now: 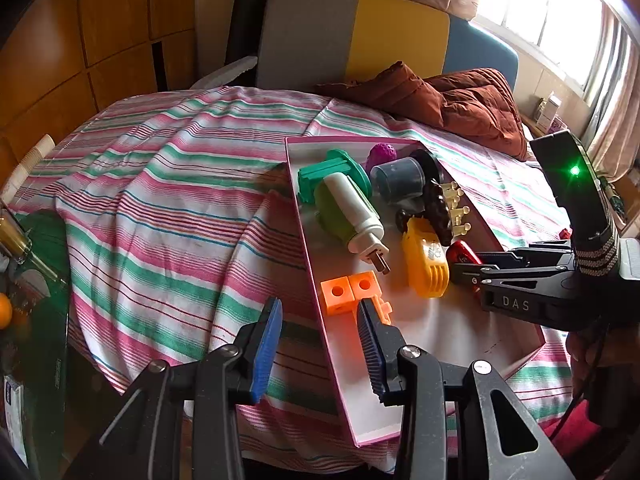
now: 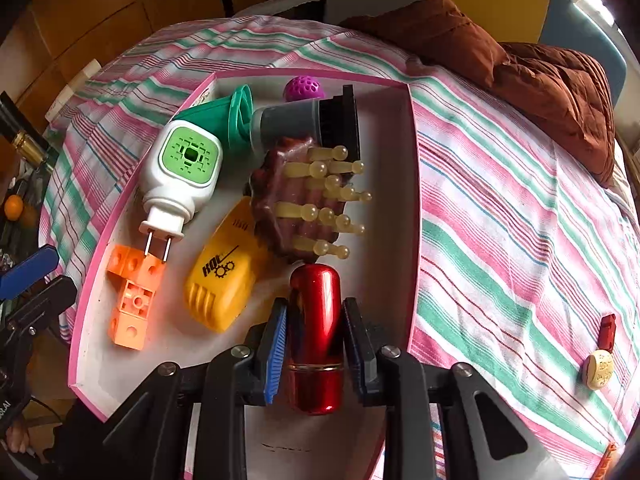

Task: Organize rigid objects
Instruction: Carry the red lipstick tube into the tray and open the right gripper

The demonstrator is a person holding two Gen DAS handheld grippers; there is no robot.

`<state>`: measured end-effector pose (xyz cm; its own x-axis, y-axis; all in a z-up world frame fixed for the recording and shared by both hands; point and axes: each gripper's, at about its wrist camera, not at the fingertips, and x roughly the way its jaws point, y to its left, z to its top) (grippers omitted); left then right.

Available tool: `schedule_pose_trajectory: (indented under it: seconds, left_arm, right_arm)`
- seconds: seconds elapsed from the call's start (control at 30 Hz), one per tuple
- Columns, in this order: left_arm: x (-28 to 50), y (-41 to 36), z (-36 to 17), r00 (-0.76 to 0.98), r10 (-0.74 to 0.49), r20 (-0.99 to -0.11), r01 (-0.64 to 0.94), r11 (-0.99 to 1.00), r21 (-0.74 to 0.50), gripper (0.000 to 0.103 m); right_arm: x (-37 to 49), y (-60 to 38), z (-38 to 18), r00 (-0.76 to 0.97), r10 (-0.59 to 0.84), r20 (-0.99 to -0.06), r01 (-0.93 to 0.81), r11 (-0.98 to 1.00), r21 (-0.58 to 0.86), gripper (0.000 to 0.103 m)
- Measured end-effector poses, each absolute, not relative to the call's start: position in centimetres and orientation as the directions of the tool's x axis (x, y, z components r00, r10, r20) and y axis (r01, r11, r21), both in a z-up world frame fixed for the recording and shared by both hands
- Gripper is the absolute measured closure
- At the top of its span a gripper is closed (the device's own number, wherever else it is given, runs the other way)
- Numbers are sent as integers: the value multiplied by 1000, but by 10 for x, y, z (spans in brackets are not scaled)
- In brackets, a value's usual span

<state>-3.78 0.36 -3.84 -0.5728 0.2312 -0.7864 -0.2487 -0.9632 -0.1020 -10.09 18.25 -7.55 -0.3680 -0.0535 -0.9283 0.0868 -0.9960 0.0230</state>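
Pink-rimmed tray (image 2: 412,184) sits on the striped cloth (image 2: 520,220), and your right gripper (image 2: 316,340) reaches over its near end. Its blue pads (image 2: 276,344) press both sides of a glossy red cylinder (image 2: 316,328), which points lengthwise toward the far wall; whether it rests on the tray floor or hangs above it, you cannot tell. Just beyond its tip lies a brown brush (image 2: 296,204) with pale knobbed bristles, and beside it a yellow toy piece (image 2: 220,284), orange blocks (image 2: 132,300) and a white plug-in device (image 2: 184,168) with a green face. Your left gripper (image 1: 320,344) stands wide open with nothing in it, straddling the tray's left wall (image 1: 316,292) near the orange blocks (image 1: 352,288). Out on the cloth to the right lie a small red piece (image 2: 608,330) and a cream disc (image 2: 598,370).
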Motion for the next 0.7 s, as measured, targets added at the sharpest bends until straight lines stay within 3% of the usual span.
schedule_pose_trajectory:
  seconds: [0.7]
  left_arm:
    - [-35, 2, -39, -576, 217, -788, -246, -965, -86, 63]
  right_arm:
    - [-90, 188, -74, -372, -68, -926, 60, -997, 49, 74]
